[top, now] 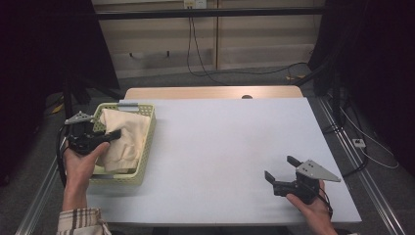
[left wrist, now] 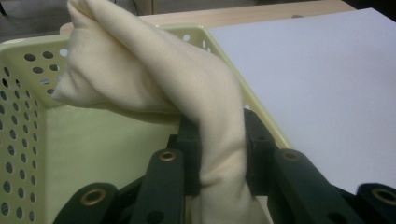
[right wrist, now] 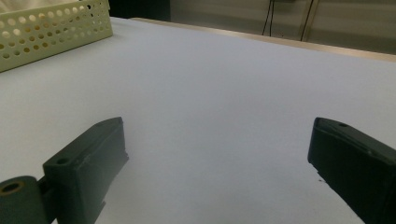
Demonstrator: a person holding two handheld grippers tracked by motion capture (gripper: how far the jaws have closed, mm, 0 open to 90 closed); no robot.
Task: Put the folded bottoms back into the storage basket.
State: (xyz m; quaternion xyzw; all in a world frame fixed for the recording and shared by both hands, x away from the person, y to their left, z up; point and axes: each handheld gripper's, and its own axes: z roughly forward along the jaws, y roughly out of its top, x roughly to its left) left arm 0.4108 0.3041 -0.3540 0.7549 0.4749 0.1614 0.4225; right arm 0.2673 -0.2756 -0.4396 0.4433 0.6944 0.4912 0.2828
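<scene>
High view: one basket, one cream cloth inside, left tongs over it, right tongs well off on the worktop. Left gripper view: tongs clamped on a cloth fold, pulled up above the basket floor. Right gripper view: tongs wide apart, basket corner far off.

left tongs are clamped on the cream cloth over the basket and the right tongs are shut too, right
Not quite. The left tongs do clamp the cream cloth over the basket, but the right tongs stand wide open over the bare table, as the right gripper view shows.
</scene>
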